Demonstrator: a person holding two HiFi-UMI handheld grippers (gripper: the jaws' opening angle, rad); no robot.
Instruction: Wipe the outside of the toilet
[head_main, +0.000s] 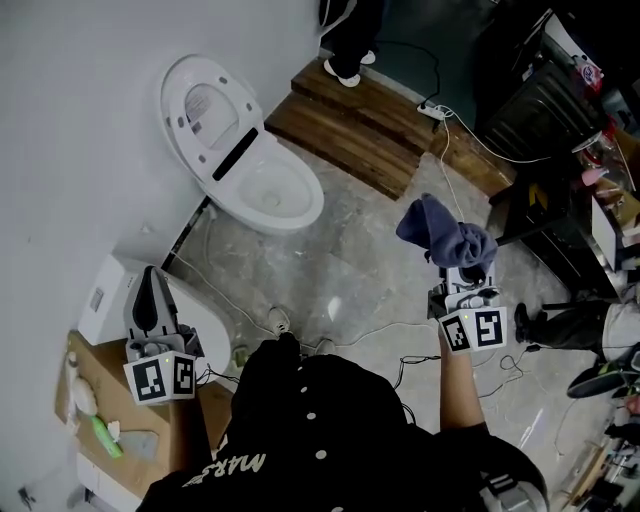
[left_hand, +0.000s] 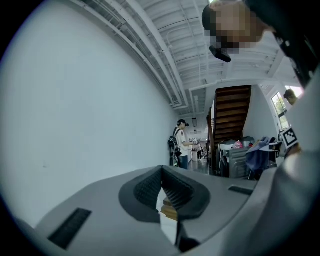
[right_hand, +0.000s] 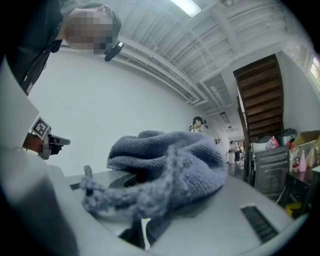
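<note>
A white toilet (head_main: 243, 170) with its lid raised stands against the wall at the upper left of the head view. My right gripper (head_main: 466, 262) is held up at the right, well away from the toilet, shut on a blue-grey cloth (head_main: 443, 232) that bunches over its jaws. The cloth (right_hand: 165, 170) fills the middle of the right gripper view. My left gripper (head_main: 151, 300) is held at the lower left, near the wall. In the left gripper view the left gripper (left_hand: 162, 192) is shut with nothing between its dark pads.
A wooden step (head_main: 370, 125) lies behind the toilet, with white cables (head_main: 440, 150) trailing over the concrete floor. A white unit (head_main: 125, 290) and a cardboard box (head_main: 105, 430) stand at the lower left. Dark furniture (head_main: 560, 110) crowds the right. A person (left_hand: 182, 142) stands far down the room.
</note>
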